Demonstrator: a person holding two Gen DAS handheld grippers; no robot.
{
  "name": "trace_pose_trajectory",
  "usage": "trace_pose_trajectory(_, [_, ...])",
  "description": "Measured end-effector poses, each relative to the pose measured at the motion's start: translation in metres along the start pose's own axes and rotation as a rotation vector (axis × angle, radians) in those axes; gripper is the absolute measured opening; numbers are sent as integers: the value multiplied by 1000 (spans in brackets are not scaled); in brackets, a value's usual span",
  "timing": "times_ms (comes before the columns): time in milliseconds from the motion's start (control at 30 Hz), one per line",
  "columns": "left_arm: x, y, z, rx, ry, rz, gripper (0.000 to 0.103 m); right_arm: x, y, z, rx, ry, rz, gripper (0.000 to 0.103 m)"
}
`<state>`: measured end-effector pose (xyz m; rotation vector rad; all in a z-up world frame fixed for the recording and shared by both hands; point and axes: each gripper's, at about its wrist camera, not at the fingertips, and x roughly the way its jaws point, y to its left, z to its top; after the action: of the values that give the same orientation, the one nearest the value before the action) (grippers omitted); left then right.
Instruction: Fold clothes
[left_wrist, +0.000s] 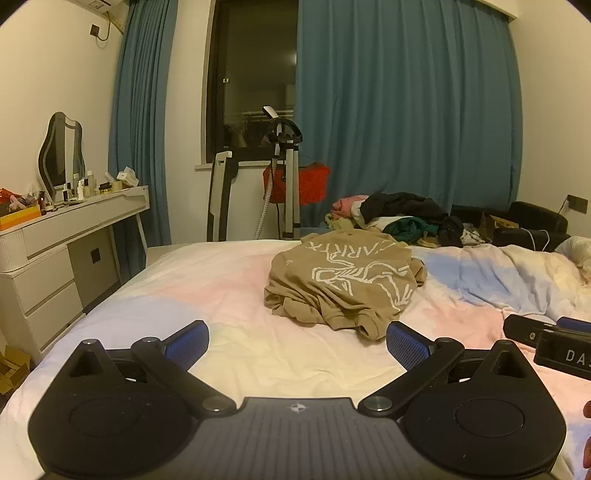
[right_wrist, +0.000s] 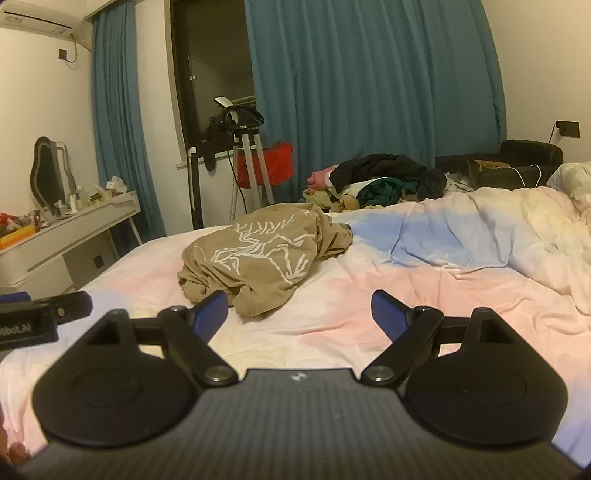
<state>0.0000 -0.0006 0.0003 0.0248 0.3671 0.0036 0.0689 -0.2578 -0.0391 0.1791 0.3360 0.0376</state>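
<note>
A tan garment with a white skeleton print (left_wrist: 343, 280) (right_wrist: 255, 254) lies crumpled in a heap on the pastel bed sheet (left_wrist: 207, 295) (right_wrist: 369, 306). My left gripper (left_wrist: 297, 343) hovers open just short of the heap's near edge, with nothing between its blue pads (left_wrist: 188, 343). My right gripper (right_wrist: 299, 314) is open too, to the right of the heap's near corner; its left pad (right_wrist: 212, 310) is close to the cloth. Each gripper shows at the edge of the other's view: the right one (left_wrist: 554, 339), the left one (right_wrist: 40, 314).
A pile of dark and coloured clothes (left_wrist: 402, 218) (right_wrist: 376, 181) sits at the bed's far side. A rumpled duvet (left_wrist: 517, 277) (right_wrist: 498, 236) covers the right. A white dressing table (left_wrist: 70, 236) stands left, a garment steamer stand (left_wrist: 284, 177) by the window.
</note>
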Motion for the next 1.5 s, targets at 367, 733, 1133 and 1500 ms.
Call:
trace_pose_trajectory(367, [-1,-8,3,8,-14,6,103,-1,3,-2,-26,-31,-3,86])
trace_pose_trajectory(733, [-2,-12,5,16,-20,6,103,0,2,0,-27,-24,-13,86])
trace_pose_trajectory(1133, [-1,-13,3,21,-12,-6,103,1,0,0,-17,-27,-22,86])
trace_pose_trajectory(1500, [6,-7,38,33,-62,16,103,-2,-7,-2,15,-44,-31,86])
